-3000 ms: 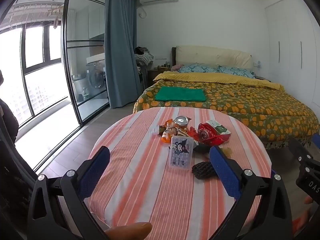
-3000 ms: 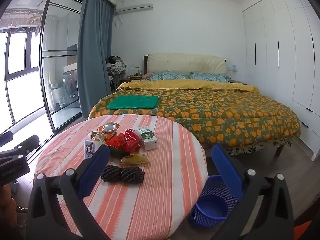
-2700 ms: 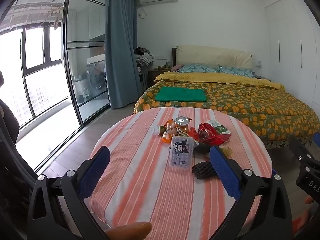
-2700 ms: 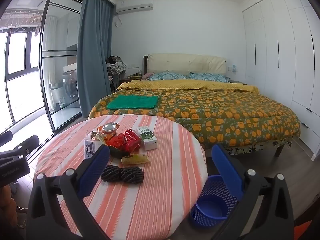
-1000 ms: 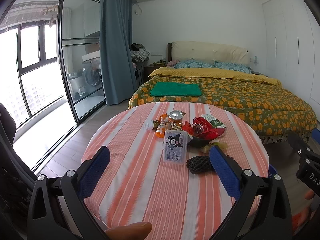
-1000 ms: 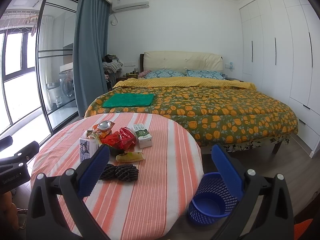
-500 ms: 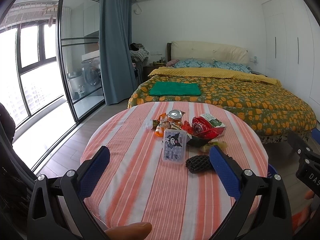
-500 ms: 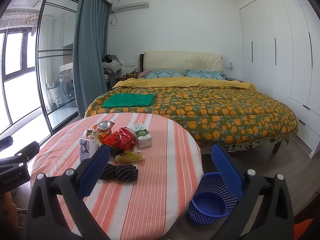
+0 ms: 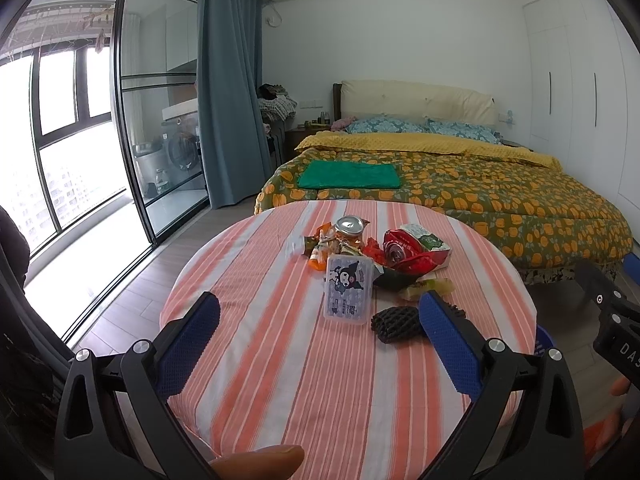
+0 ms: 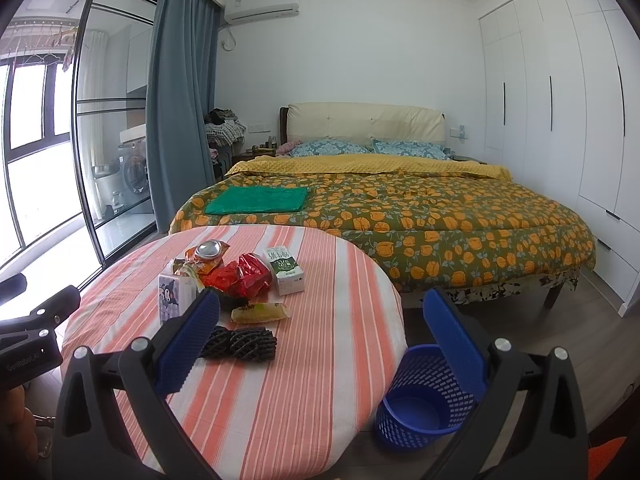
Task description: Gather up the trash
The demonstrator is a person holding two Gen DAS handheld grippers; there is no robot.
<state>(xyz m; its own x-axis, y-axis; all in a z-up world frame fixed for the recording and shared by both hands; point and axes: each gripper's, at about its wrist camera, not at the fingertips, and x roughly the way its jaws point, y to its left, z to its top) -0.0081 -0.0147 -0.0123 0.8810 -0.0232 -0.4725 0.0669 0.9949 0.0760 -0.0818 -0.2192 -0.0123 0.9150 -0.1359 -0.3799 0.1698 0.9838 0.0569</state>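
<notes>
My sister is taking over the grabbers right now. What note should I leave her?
Left gripper: open, empty, above the near table edge.
Right gripper: open, empty.
Trash sits mid-table: black foam net, yellow wrapper, red bag, milk carton, can, cartoon box.
Blue basket stands on the floor at the table's right; looks empty.
Nothing collected yet; everything is left.

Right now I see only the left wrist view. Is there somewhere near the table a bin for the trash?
Observer: Yes. In the right wrist view a blue mesh basket stands on the floor, right of the table.
Operator: Is something inside it?
Observer: The part of its bottom that shows looks bare.
Operator: A finger hides part of the black foam net. Is it one piece?
Observer: It looks like two black foam nets, side by side and touching.
</notes>
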